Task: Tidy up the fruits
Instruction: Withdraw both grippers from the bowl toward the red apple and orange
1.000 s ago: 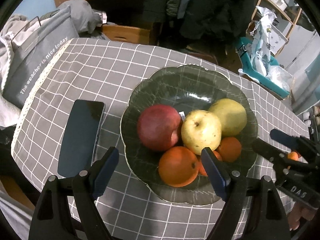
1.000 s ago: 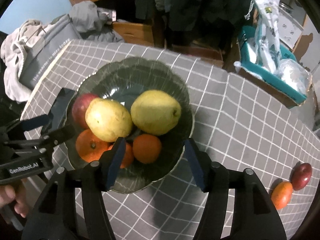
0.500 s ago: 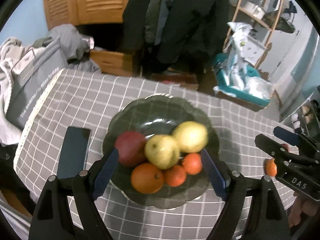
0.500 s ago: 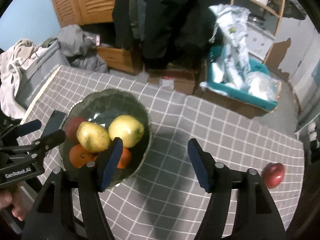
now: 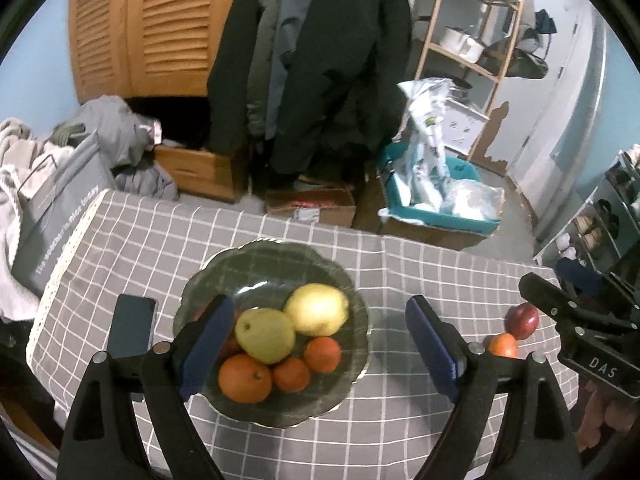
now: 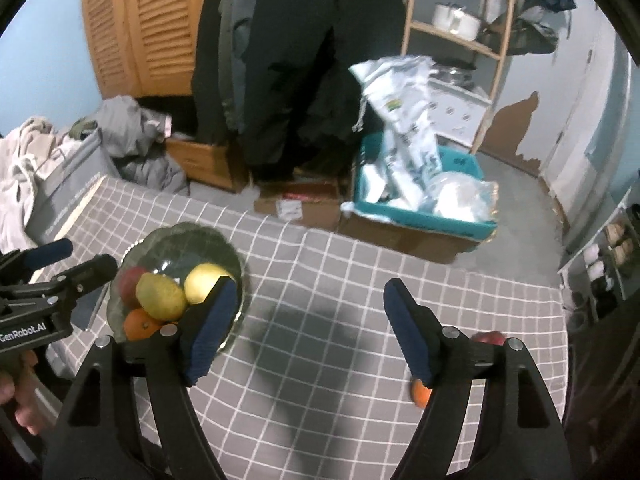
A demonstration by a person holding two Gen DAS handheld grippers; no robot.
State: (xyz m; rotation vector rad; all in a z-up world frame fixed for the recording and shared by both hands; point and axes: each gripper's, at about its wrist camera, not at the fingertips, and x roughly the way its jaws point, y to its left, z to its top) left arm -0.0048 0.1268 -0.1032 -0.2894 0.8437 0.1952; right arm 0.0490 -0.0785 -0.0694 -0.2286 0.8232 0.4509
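A dark glass bowl (image 5: 340, 276) (image 6: 176, 236) sits on the grey checked tablecloth, holding two yellow pears (image 5: 318, 309), a red apple partly hidden behind my left finger, and three oranges (image 5: 245, 377). A red apple (image 5: 522, 320) (image 6: 488, 338) and an orange (image 5: 502, 345) (image 6: 420, 394) lie on the cloth at the right. My left gripper (image 5: 320, 344) hangs above the bowl, its jaws opening with nothing between them. My right gripper (image 6: 308, 328) hangs over bare cloth, its jaws also opening and empty.
A dark phone (image 5: 132, 326) lies left of the bowl. A grey bag (image 5: 60, 208) leans at the table's left edge. Beyond the far edge stand cardboard boxes (image 5: 312, 208), a teal bin (image 5: 436, 204) with white bags, hanging coats and a wooden shelf.
Both grippers have risen and drawn back from the bowl, so more of the table and room shows. The jaws of both have spread wider. The fruit has not moved.
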